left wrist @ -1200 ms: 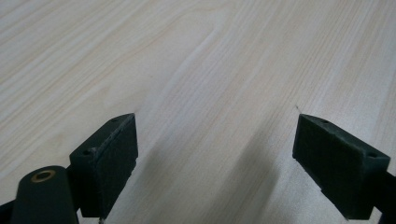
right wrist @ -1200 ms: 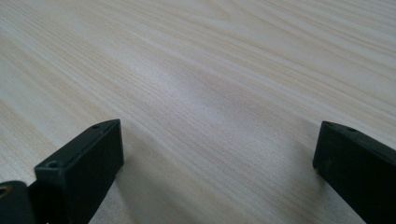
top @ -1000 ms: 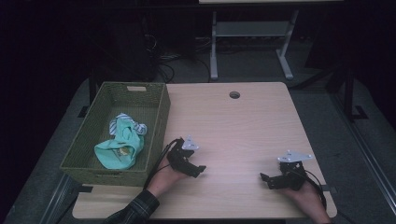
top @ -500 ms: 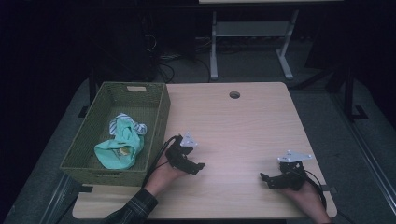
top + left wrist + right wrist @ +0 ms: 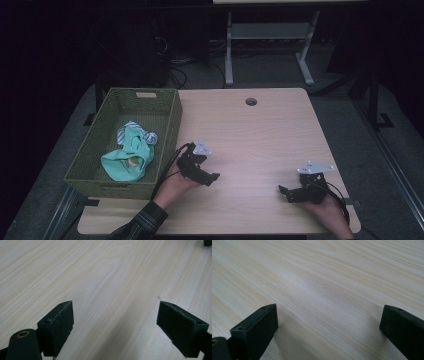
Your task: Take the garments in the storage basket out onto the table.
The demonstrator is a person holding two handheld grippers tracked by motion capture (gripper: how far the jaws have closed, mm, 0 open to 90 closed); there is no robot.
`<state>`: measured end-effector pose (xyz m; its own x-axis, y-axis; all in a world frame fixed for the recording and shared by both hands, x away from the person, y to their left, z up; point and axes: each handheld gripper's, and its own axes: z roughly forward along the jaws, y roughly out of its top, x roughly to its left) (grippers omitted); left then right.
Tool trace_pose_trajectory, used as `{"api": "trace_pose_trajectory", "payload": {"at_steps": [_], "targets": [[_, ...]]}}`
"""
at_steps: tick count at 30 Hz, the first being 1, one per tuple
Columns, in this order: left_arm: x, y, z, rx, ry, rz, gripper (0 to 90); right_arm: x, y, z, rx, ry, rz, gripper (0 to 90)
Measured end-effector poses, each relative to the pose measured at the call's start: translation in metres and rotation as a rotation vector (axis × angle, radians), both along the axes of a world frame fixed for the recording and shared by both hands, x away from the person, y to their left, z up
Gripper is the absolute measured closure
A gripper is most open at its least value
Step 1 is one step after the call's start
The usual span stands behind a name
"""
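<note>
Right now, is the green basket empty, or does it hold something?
It holds something. The green basket contains a crumpled mint-green cloth with a striped piece beside it, seen in the high view.

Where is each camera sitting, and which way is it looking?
High view: sits above the person's side, looks forward and down on the wooden table and green basket of clothes; both hands show, with the left tool and right tool.
Left gripper view: rides on the left tool, looks along its open jaws at bare wood.
Right gripper view: rides on the right tool, looks along its open jaws at bare wood.
Shared: all three see the same tabletop.
</note>
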<state>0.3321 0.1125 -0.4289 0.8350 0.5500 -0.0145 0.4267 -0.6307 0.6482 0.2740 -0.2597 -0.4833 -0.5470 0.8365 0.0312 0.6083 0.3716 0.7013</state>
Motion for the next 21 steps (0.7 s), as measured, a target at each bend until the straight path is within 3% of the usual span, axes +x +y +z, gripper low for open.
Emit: {"api": "trace_pose_trajectory", "payload": {"at_steps": [21], "targets": [[0.005,0.0,0.014,-0.01,0.003,-0.003,13.7,0.0,0.0,0.0,0.0,0.0,0.0,1.2]]}}
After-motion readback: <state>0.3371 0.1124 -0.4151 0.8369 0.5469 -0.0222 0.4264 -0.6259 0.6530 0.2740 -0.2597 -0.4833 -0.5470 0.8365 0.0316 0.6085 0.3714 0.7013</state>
